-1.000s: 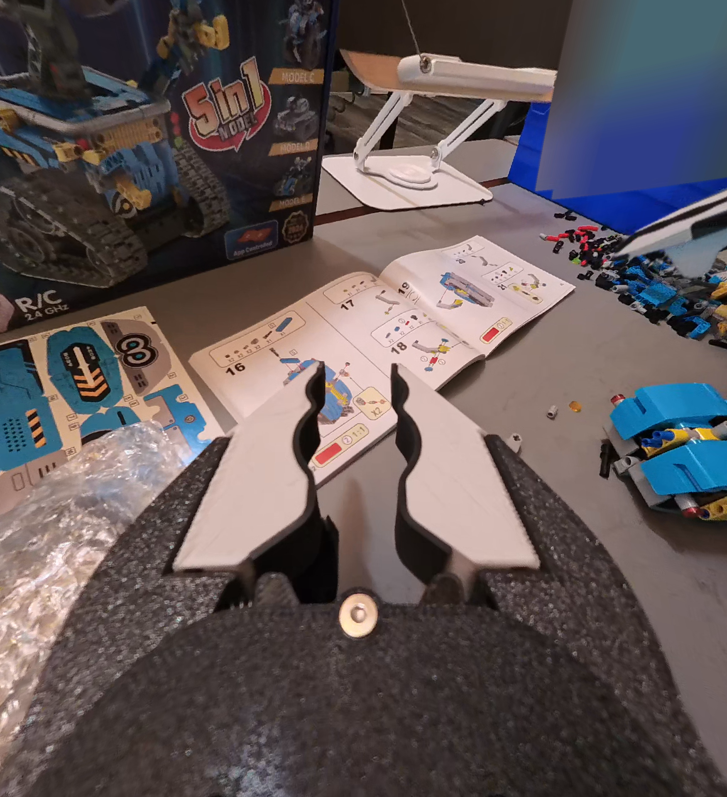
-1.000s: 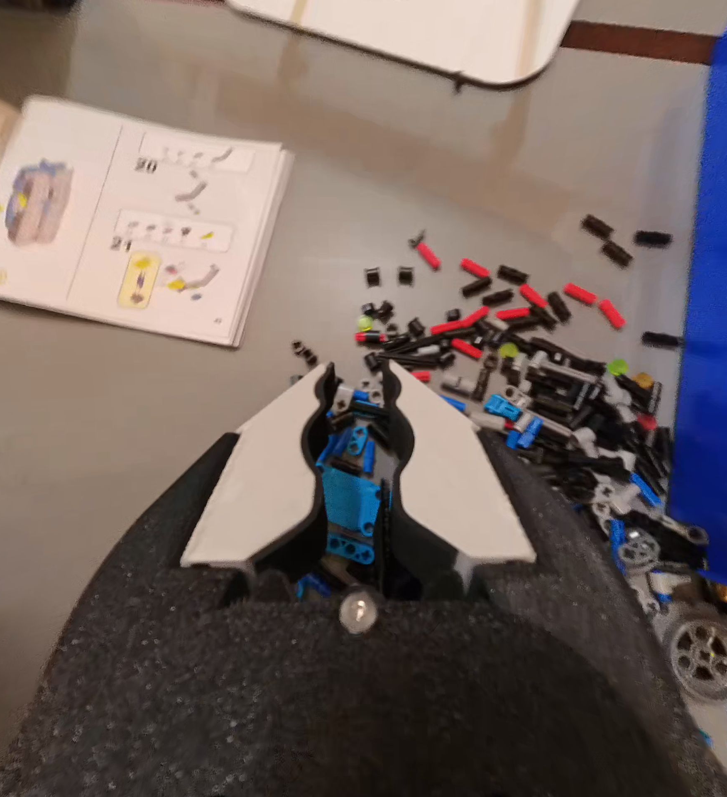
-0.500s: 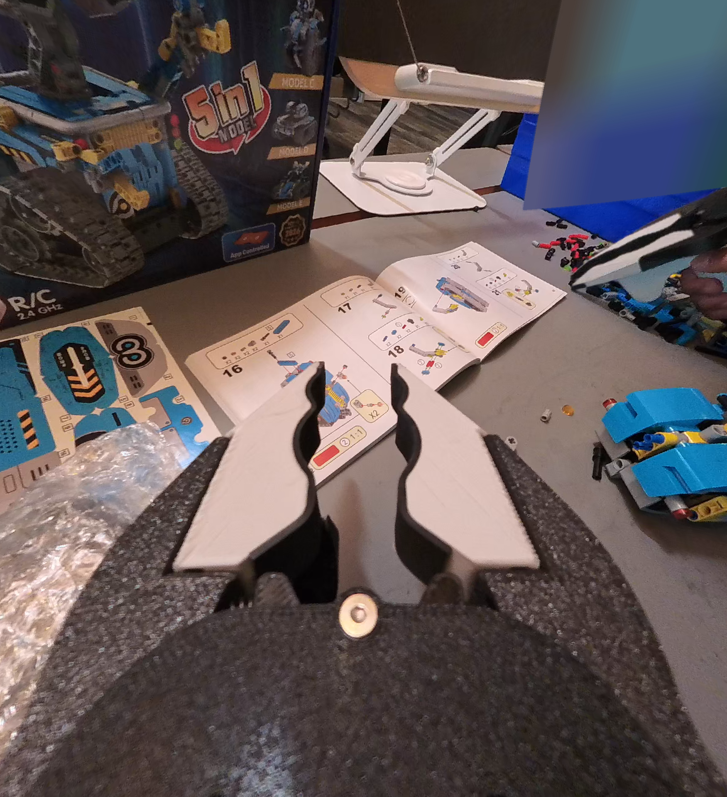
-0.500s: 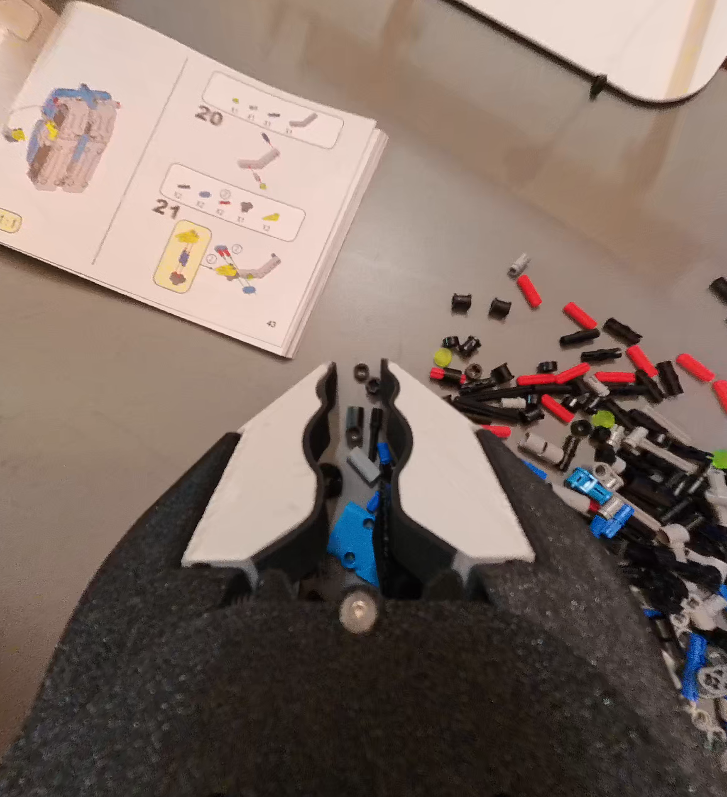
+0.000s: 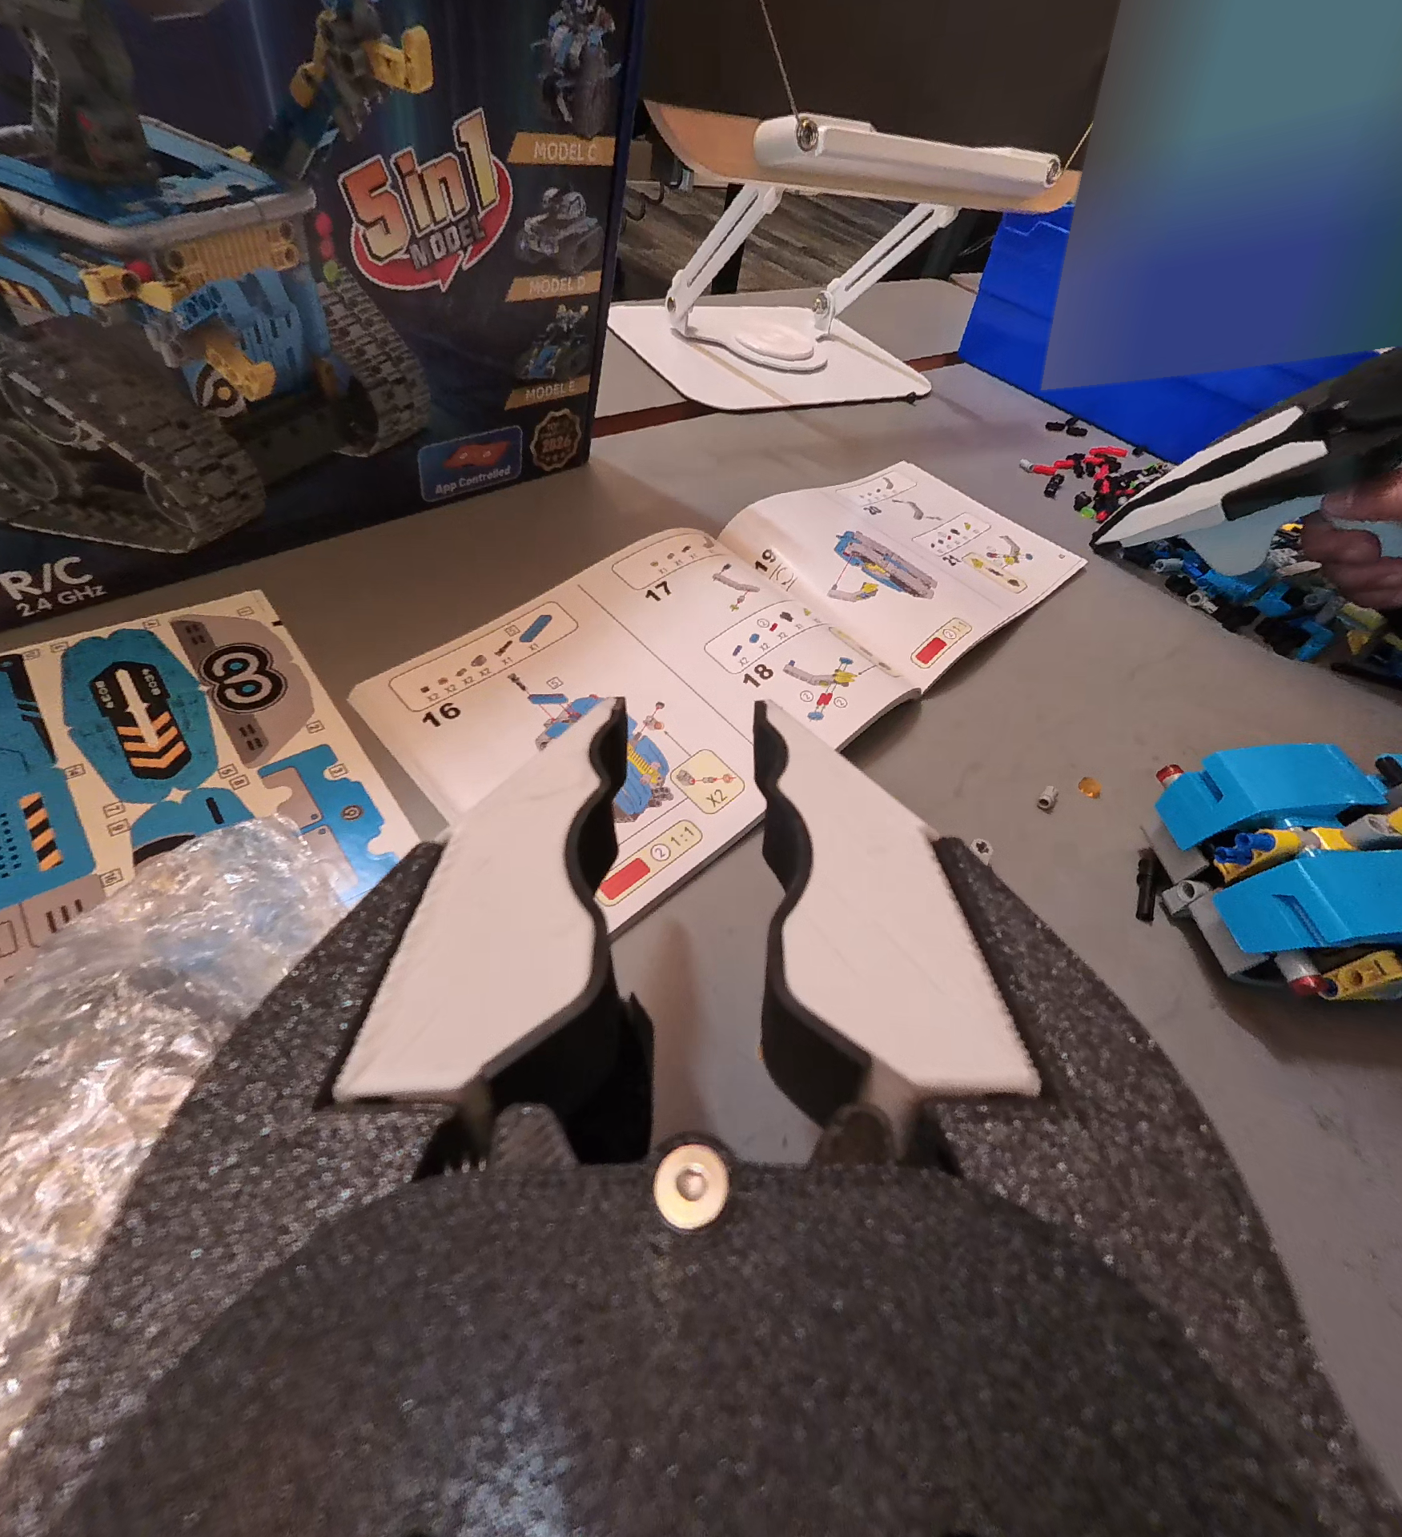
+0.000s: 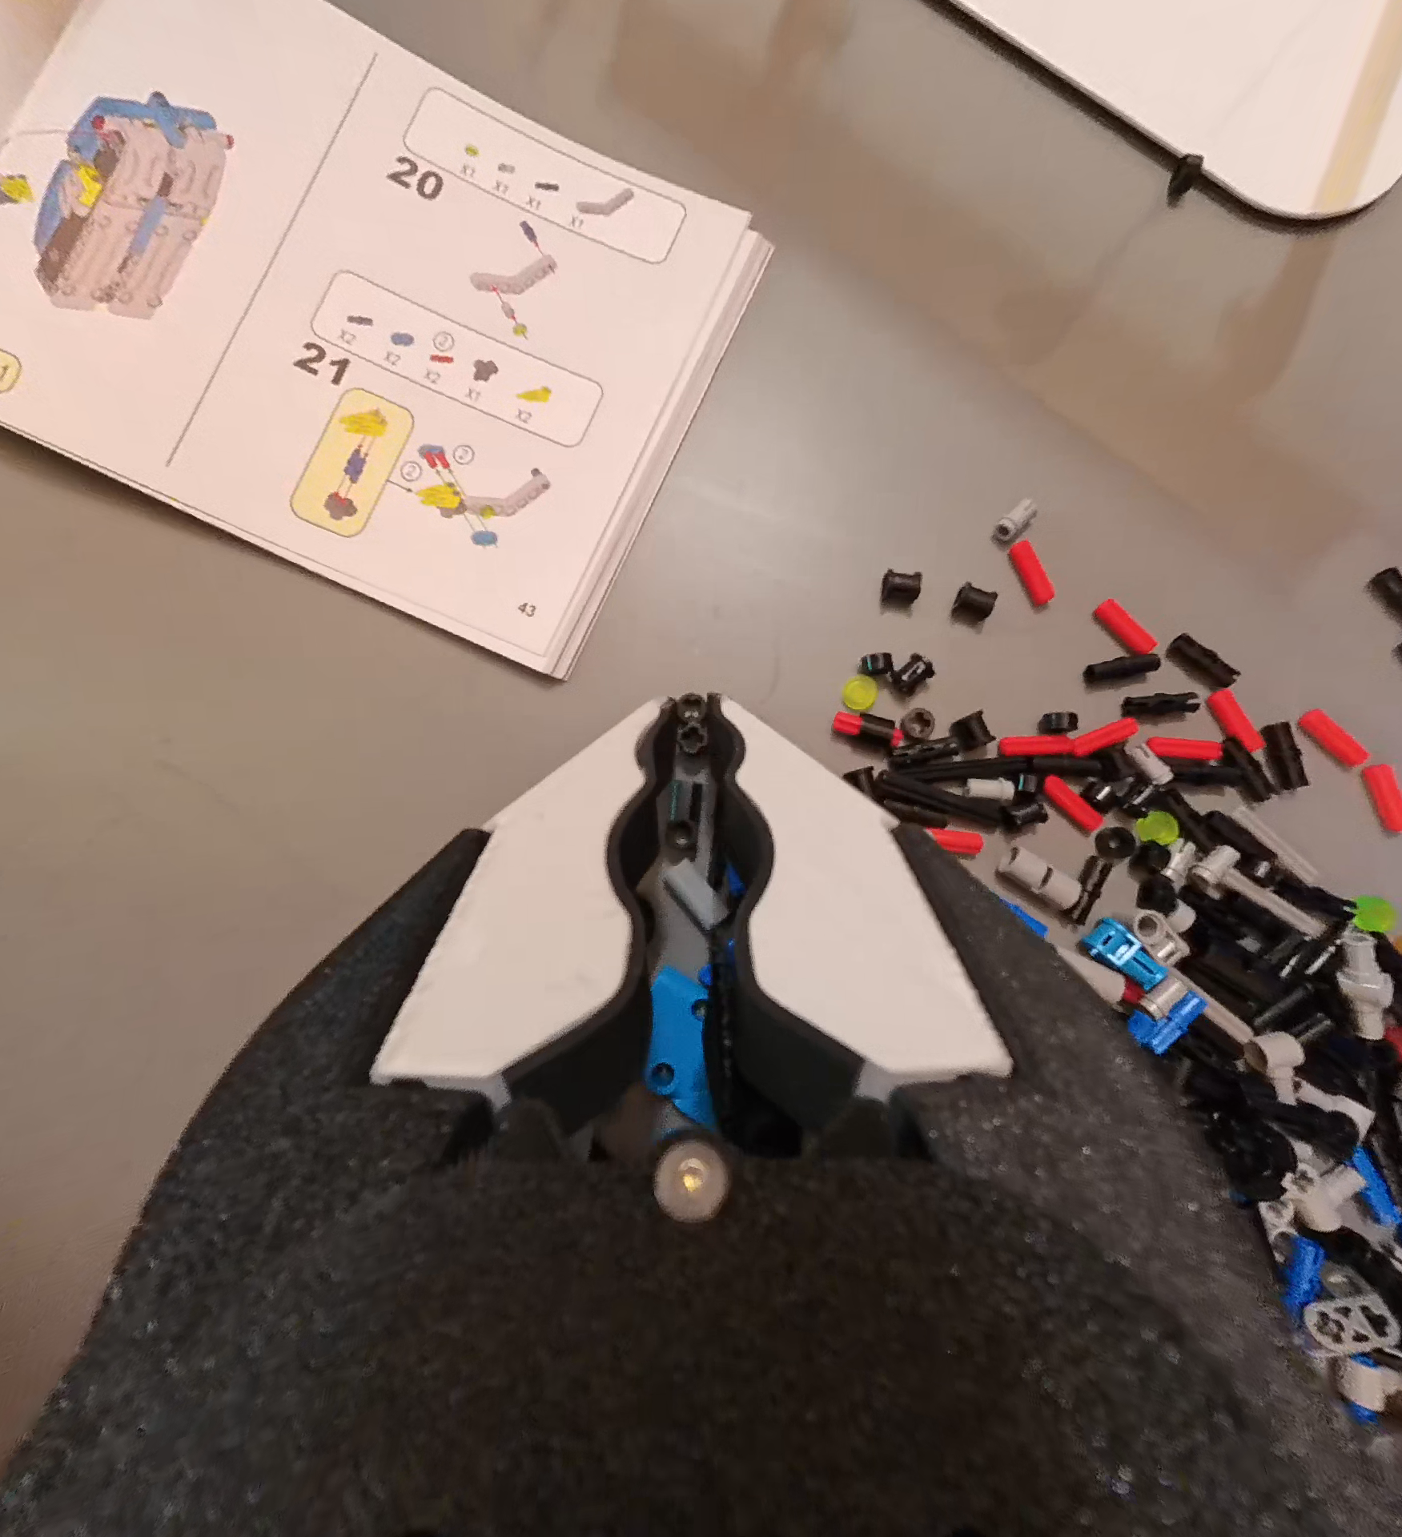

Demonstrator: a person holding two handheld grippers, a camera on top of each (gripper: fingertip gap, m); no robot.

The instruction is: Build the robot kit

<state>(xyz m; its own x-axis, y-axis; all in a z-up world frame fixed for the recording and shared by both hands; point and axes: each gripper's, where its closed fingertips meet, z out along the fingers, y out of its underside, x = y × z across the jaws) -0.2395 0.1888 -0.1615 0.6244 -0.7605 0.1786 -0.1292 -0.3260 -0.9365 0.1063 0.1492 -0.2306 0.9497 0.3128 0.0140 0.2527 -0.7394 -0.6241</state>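
Observation:
My right gripper (image 6: 693,707) is shut on a small black connector piece (image 6: 693,732), pinched at its tips just above the grey table (image 6: 181,832). It sits at the left edge of a pile of small black, red, grey and blue building parts (image 6: 1180,832), near the corner of an open instruction booklet (image 6: 431,333). In the left wrist view the right gripper (image 5: 1113,536) shows at far right, held by a hand (image 5: 1379,549). My left gripper (image 5: 689,715) is open and empty, hovering over the booklet (image 5: 722,632).
A partly built blue model (image 5: 1329,873) lies to the right. A sticker sheet (image 5: 98,748) and a crinkled plastic bag (image 5: 57,1040) lie to the left. The toy box (image 5: 223,291) stands behind. A white stand (image 5: 789,349) and a blue bin (image 5: 1013,341) are at the back. My hands' fingertips stand some 35 cm from each other.
My right gripper moved left over the parts pile to its edge and closed its jaws on a small black piece. My left gripper stayed open and barely moved.

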